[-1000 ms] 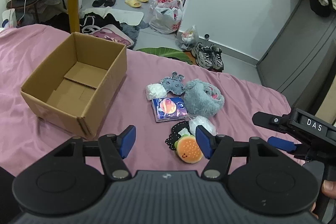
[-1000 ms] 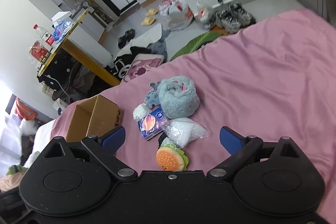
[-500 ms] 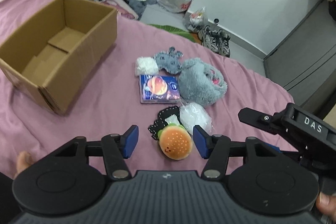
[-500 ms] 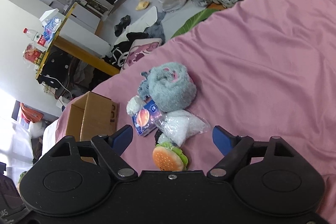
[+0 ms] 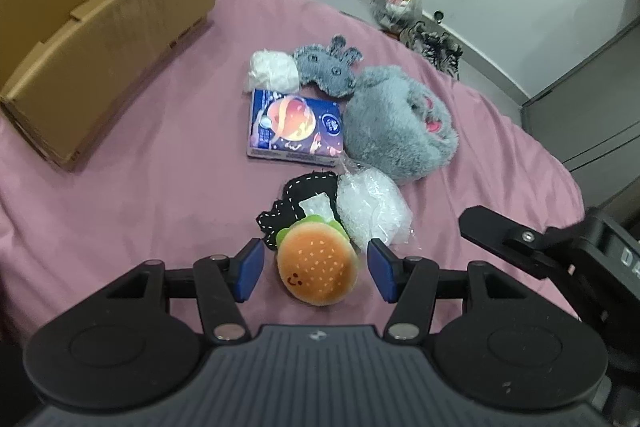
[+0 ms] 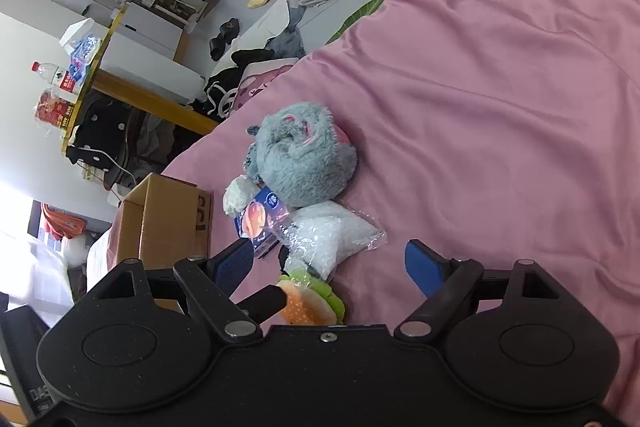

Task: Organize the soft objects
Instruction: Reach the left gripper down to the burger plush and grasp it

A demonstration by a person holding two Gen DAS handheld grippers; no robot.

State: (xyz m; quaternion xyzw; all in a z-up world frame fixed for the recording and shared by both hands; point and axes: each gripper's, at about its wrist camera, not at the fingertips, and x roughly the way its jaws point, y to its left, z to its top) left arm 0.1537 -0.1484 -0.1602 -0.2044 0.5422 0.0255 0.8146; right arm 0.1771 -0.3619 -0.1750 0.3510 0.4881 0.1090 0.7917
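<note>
On pink bedspread (image 5: 152, 187): one cardboard box (image 5: 100, 39), seven soft objects (image 5: 318, 269).

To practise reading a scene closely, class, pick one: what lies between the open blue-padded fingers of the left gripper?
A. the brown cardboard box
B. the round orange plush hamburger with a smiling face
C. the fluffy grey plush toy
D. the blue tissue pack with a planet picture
B: in the left wrist view the round orange plush hamburger sits between the left gripper's spread jaws, untouched on the pink bedsheet.
</note>
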